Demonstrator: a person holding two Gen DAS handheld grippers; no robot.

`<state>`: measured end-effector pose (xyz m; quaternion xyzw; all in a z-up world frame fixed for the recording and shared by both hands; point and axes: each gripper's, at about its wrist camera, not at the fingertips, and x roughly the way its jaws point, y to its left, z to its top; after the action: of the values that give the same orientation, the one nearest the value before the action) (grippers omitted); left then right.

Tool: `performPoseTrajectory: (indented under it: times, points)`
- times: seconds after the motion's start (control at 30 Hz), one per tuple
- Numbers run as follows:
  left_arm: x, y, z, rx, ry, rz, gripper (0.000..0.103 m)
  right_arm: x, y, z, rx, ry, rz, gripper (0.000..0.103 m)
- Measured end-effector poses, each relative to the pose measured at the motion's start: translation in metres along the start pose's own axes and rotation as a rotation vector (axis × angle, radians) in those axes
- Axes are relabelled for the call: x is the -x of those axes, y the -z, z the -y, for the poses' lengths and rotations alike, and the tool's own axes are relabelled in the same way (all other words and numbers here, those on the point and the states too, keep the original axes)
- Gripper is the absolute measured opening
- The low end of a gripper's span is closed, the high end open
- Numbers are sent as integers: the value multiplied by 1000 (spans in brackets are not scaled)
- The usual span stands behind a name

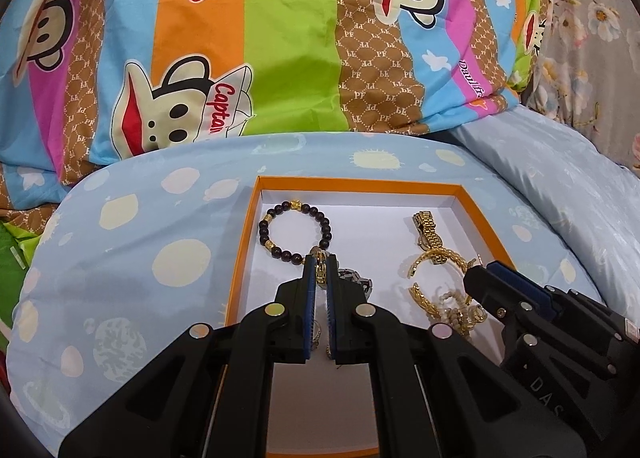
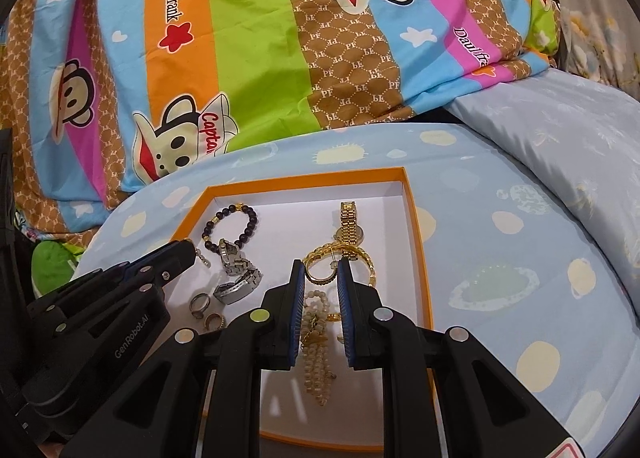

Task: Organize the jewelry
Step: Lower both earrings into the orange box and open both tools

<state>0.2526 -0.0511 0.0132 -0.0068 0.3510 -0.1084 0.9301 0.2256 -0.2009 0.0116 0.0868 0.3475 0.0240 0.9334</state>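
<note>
An orange-rimmed box [image 1: 358, 183] with a white floor holds the jewelry. My left gripper [image 1: 320, 264] is shut on a small gold ring [image 1: 321, 270], just in front of a dark bead bracelet [image 1: 296, 232]. In the right wrist view the left gripper [image 2: 192, 252] sits left of a silver watch [image 2: 238, 272] and two rings [image 2: 199, 304]. My right gripper [image 2: 322, 266] is open over a gold hoop earring [image 2: 320, 268], with a pearl necklace [image 2: 316, 342] under its jaws. A gold watch [image 2: 349, 226] lies beyond.
The box [image 2: 420, 242] rests on a light blue spotted cushion [image 2: 500, 258]. A striped cartoon-monkey quilt [image 2: 280, 38] rises behind it. A pale blue pillow [image 2: 560, 130] lies at the right.
</note>
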Motion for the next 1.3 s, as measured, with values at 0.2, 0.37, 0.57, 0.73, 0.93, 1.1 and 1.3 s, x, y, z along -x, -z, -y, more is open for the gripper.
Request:
performPoseTrajectory:
  times: [0.2, 0.37, 0.57, 0.73, 0.93, 1.1, 1.3]
  points:
    - [-2, 1, 0, -3, -3, -2, 4, 0, 0, 1, -3, 1, 1, 16]
    - [-2, 1, 0, -3, -3, -2, 4, 0, 0, 1, 0, 1, 1, 16]
    - [-2, 1, 0, -3, -6, -3, 4, 0, 0, 1, 0, 2, 2, 16]
    - [-2, 1, 0, -2, -6, -3, 4, 0, 0, 0, 0, 3, 2, 16]
    - [-3, 1, 0, -3, -6, -3, 4, -1, 0, 0, 3, 3, 0, 16]
    - [-3, 2, 1, -4, -5, -3, 4, -1, 1, -1, 3, 4, 0, 16]
    - [-3, 2, 1, -3, -4, -3, 4, -2, 1, -1, 4, 4, -1, 16]
